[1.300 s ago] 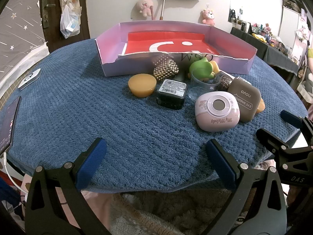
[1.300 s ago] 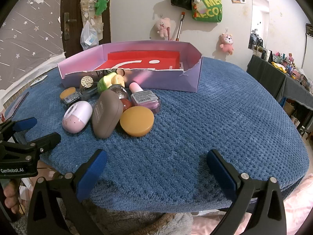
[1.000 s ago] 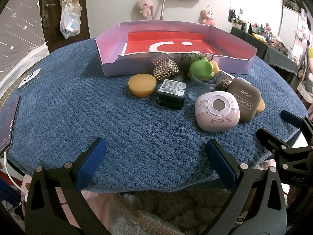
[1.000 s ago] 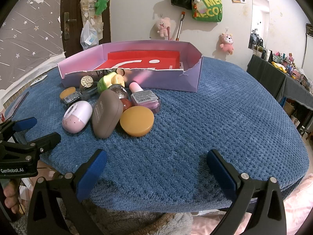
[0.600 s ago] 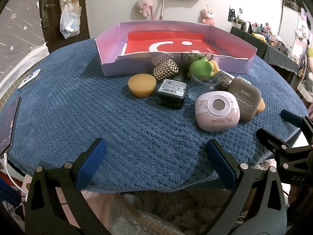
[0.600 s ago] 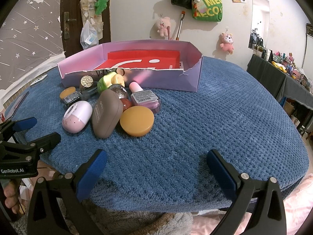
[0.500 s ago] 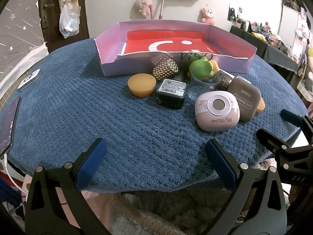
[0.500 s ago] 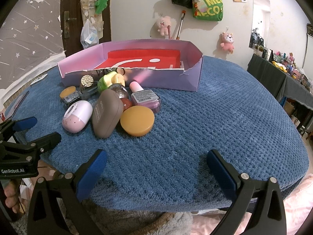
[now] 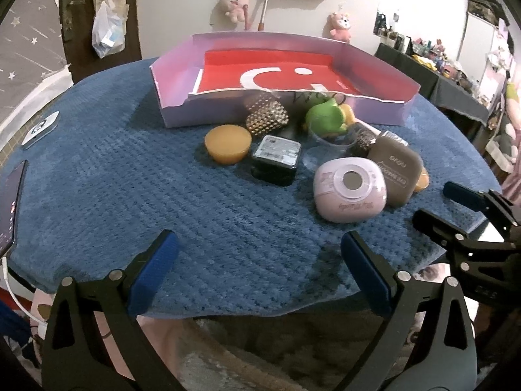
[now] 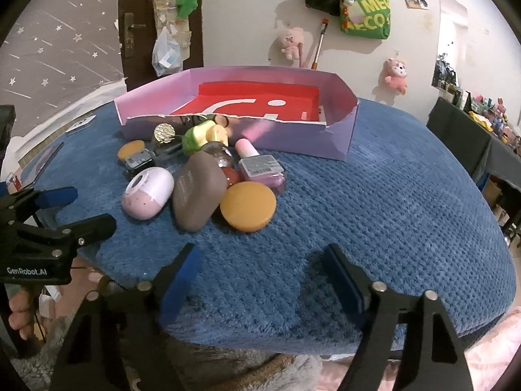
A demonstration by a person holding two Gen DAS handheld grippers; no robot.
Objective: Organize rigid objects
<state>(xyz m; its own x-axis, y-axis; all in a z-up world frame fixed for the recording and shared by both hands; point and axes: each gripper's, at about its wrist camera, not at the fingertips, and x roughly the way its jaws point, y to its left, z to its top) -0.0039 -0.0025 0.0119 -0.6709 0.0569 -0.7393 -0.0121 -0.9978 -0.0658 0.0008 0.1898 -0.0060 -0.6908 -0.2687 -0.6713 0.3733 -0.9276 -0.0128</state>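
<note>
Left wrist view: my left tool (image 9: 255,262) stands wide open at the frame's bottom, holding nothing, above the blue worktop (image 9: 114,189). The clutter, a pink case (image 9: 350,194) and brown case (image 9: 395,169) among it, sits right of centre before the tray (image 9: 182,110).

Right wrist view: my right tool (image 10: 262,278) has just been closing, part open, nothing between its pads. The orange lid (image 10: 248,207) lies centre-left, the tray (image 10: 338,141) behind.

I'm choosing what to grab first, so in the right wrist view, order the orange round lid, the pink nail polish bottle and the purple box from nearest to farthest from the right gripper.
From the right gripper:
1. Orange round lid, just ahead, slightly left.
2. Pink nail polish bottle, directly behind the lid.
3. Purple box, at the back, past the pile.
</note>
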